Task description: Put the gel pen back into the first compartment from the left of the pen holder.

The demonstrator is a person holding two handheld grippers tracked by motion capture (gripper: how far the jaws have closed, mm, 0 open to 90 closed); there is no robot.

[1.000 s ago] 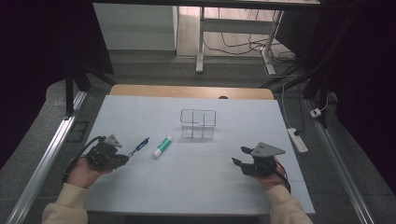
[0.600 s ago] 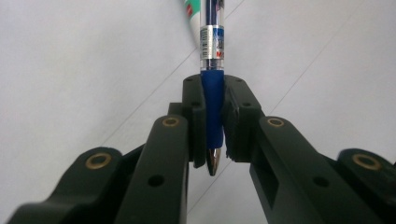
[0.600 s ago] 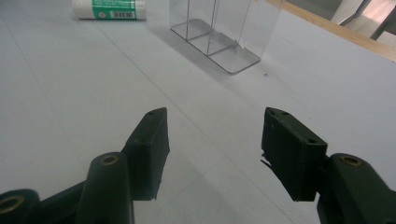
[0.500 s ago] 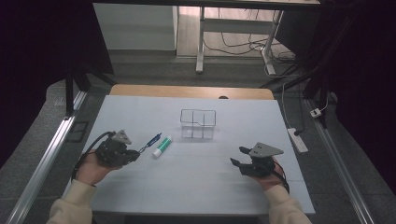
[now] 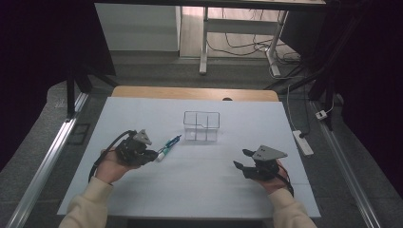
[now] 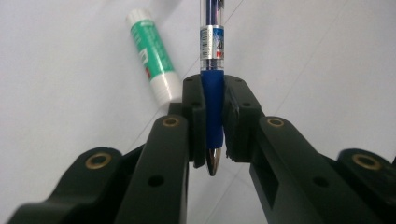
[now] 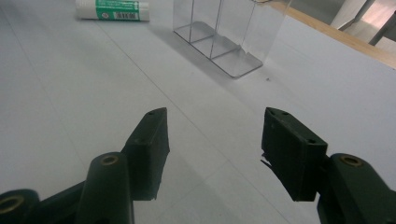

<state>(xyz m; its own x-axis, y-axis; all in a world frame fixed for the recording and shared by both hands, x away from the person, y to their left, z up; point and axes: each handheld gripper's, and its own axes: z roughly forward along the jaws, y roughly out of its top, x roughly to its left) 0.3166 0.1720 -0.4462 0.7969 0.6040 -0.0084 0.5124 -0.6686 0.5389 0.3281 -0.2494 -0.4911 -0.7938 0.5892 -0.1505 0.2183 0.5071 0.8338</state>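
1. High view: white table (image 5: 190, 190) with clear organizer (image 5: 201, 126) near its far middle.
2. Left of organizer, left gripper (image 5: 151, 155) pinching blue pen (image 5: 172, 141), tip toward hand.
3. Left gripper view: pads (image 6: 195, 116) clamped on pen's (image 6: 212, 100) rubber grip; glue stick (image 6: 153, 53) lying just beside, apart.
4. Right of organizer, nearer the person, right gripper (image 5: 240, 159) spread, holding nothing.

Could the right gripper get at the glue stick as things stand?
Probably yes. The right gripper has open, empty jaws, and bare table lies between it and the glue stick. The clear organizer stands off to the side of that path.
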